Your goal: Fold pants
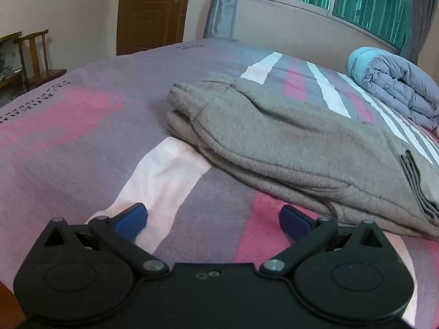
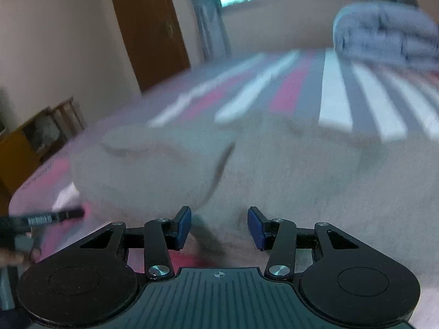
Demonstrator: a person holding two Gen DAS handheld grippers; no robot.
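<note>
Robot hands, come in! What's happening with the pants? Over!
Left gripper open, empty. Right gripper open at pants, no grip. Pants folded on bed. Nothing blocking.

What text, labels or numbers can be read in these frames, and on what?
Bedsheet, left edge: dark printed lettering, seen reversed and blurred, not readable.
Bedsheet, far edge near the door: short dark print, too small to read.
Black stick in the right view: white label, blurred, unreadable.
Nothing else bears text.

The right wrist view is motion-blurred, and the pants run past the left wrist view's right edge.
</note>
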